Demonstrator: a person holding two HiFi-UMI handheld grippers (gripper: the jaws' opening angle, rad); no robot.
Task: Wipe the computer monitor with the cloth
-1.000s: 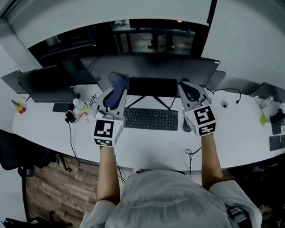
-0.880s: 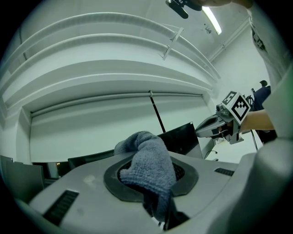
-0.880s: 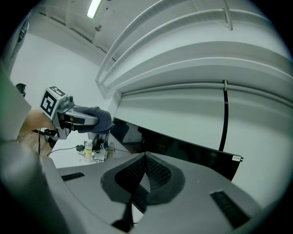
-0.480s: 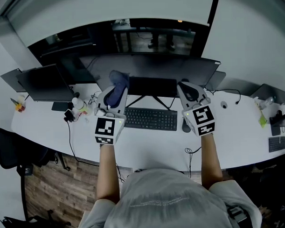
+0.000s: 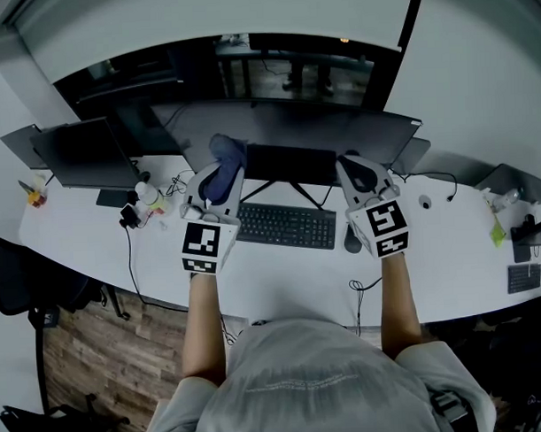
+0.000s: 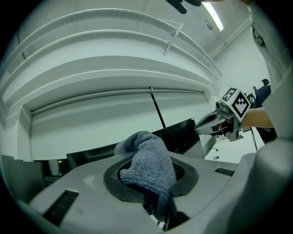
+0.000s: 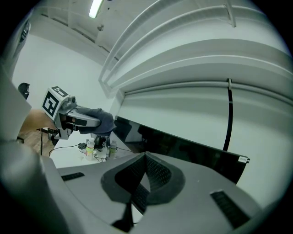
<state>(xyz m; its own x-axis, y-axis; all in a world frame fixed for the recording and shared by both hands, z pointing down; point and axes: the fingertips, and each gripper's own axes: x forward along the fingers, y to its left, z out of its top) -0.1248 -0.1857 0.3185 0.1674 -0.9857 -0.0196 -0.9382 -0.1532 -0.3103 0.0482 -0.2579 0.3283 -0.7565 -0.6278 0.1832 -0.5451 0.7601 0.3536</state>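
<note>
Evidently poised to wipe, the left gripper (image 5: pixel 213 186) clamps the cloth (image 5: pixel 224 157), bunched forward near the monitor's (image 5: pixel 338 129) left part, while the right gripper (image 5: pixel 356 170), jaws together and empty, hovers clear at right.
</note>
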